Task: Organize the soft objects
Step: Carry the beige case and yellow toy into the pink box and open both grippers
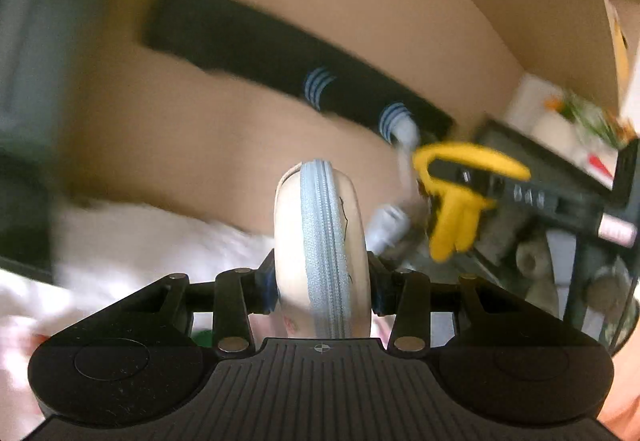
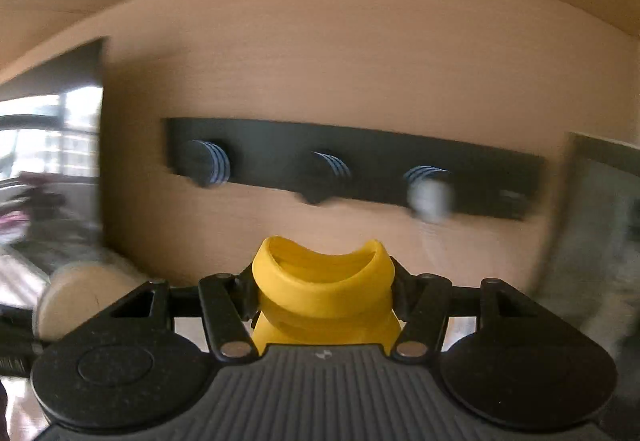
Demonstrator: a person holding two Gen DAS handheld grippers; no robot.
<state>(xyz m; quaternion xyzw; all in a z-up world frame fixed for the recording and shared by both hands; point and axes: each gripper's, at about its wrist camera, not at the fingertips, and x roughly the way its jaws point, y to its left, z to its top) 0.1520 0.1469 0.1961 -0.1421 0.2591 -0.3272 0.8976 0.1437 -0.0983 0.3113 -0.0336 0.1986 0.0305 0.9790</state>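
My left gripper [image 1: 322,281] is shut on a round beige zip pouch [image 1: 320,237] with a grey zipper running up its edge. My right gripper [image 2: 323,289] is shut on a yellow rubber glove [image 2: 324,281], gripped at its rolled cuff. In the left wrist view the right gripper [image 1: 448,197] shows at the right with the yellow glove [image 1: 456,217] hanging from it. In the right wrist view the beige pouch [image 2: 80,297] shows at the lower left. Both views are blurred by motion.
A black rack [image 2: 360,169] with blue-striped round knobs is fixed on the wooden wall [image 2: 320,61]; it also shows in the left wrist view [image 1: 280,53]. White fabric [image 1: 140,241] lies at the lower left. A window [image 2: 48,137] is at the left.
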